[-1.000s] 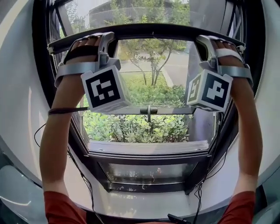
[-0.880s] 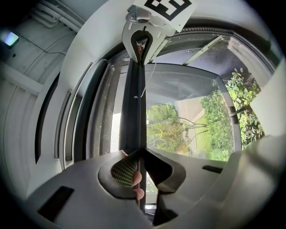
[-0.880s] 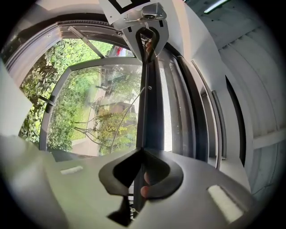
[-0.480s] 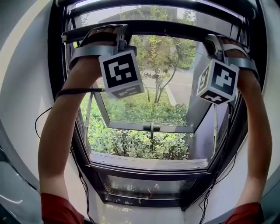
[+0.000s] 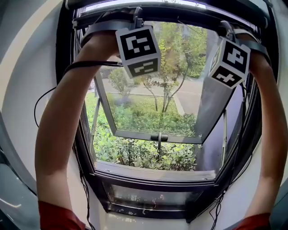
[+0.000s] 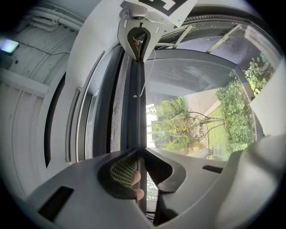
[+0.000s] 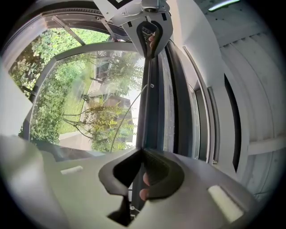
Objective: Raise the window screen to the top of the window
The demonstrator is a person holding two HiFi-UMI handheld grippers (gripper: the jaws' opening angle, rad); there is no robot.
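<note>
Both arms stretch straight up, left arm (image 5: 57, 134) and right arm (image 5: 270, 134) flanking the opening. The left gripper (image 6: 138, 151) has its jaws nearly together, pinched on the thin dark screen bar (image 5: 171, 12); the right gripper (image 7: 143, 151) pinches the same bar likewise. The bar lies across the top of the window, close beneath the upper edge of the window frame (image 5: 148, 183); the frame's sides stand just outside each forearm; the outward-swung glass sash (image 5: 157, 134) sits well below the grippers.

No lettering reads anywhere; the marker cubes (image 5: 138, 50) seemingly carry only black-and-white patterns.
</note>
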